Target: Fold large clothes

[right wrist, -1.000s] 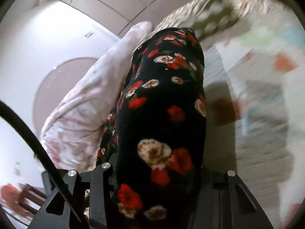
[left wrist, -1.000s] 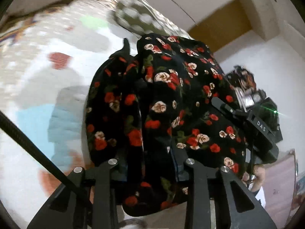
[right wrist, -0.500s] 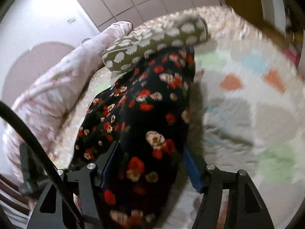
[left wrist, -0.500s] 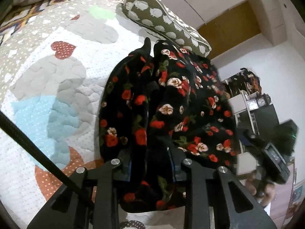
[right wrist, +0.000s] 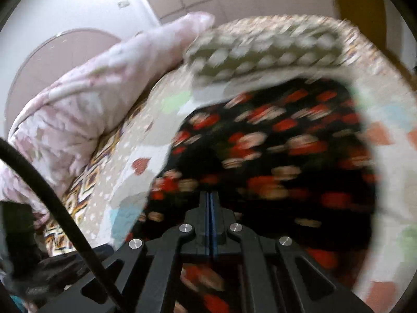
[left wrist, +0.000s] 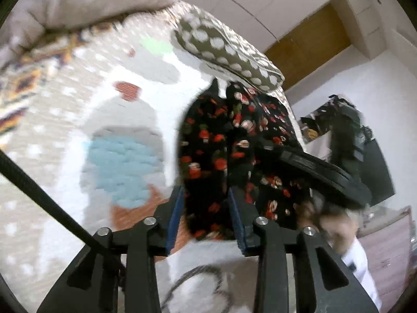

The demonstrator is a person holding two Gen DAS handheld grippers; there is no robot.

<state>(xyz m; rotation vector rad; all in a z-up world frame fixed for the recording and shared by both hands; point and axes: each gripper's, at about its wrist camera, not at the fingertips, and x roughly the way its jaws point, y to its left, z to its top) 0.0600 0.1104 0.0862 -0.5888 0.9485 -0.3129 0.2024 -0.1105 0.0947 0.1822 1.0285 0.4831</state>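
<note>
Floral garment (left wrist: 224,140), left gripper (left wrist: 206,216) spread.

No text, label, brand, number or sign can be read in either view. Both are blurred by motion, and the patterns on the fabrics are flowers, dots and shapes, not letters.
</note>
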